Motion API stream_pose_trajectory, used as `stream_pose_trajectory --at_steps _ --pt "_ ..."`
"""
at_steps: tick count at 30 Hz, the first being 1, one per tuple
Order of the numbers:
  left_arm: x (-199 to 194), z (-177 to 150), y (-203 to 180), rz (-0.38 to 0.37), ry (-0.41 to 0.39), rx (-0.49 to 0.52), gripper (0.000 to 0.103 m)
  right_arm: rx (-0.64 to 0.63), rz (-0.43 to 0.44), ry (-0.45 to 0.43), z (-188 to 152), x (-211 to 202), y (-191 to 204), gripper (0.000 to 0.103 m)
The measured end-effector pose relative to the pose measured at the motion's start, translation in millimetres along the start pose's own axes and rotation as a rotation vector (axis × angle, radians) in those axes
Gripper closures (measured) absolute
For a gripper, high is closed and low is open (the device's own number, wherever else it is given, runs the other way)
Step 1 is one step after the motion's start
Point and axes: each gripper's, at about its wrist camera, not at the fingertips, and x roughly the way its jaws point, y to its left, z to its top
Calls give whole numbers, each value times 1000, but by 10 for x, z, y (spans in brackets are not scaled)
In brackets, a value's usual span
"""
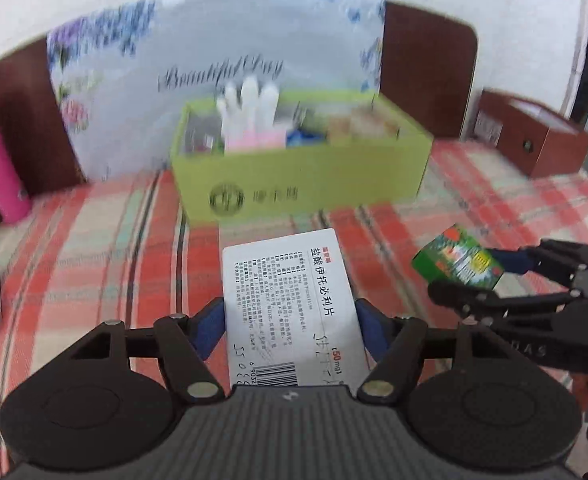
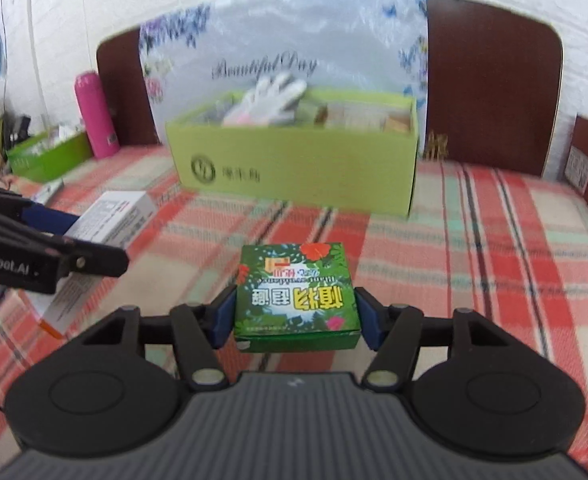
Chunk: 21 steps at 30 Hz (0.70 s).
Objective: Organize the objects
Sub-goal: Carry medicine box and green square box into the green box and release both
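Observation:
My left gripper [image 1: 289, 326] is shut on a white medicine box [image 1: 289, 304] with black Chinese print, held above the plaid cloth. My right gripper [image 2: 296, 314] is shut on a small green box [image 2: 296, 292] with a red flower print. In the left wrist view the right gripper [image 1: 470, 276] shows at the right with the green box [image 1: 458, 260]. In the right wrist view the left gripper [image 2: 73, 248] shows at the left with the white box [image 2: 109, 216]. An open yellow-green cardboard box [image 1: 302, 184] [image 2: 294, 168] stands ahead, holding white gloves [image 1: 249, 108] and several packets.
A red plaid cloth [image 2: 474, 248] covers the surface. A pink bottle [image 2: 93, 116] and a green tray [image 2: 45, 156] stand at the far left. A brown headboard [image 2: 494, 80] with a floral plastic sheet [image 2: 285, 40] lies behind. A brown wooden box [image 1: 534, 136] sits at the right.

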Motion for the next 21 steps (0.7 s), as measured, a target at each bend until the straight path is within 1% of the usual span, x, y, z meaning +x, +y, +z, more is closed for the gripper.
stream_pose_trajectory --at_steps 4,8,12,15,17,21 --pt "-33 488 25 -24 -84 9 31 14 13 -80 408 -60 -63 43" --pt "113 926 12 12 -146 26 31 11 -9 -140 806 40 -141 43" --pt "434 1300 124 13 -156 -29 31 20 -41 -168 1132 289 -255 43" --pt "707 1507 223 16 -150 -68 30 27 -71 -170 1291 550 -343 43" --pt "896 1603 275 30 -148 -79 30 27 -84 -171 1359 727 -404 43" --pt "1188 1668 348 38 -160 -80 30 25 -88 -162 1443 1054 -497 42"
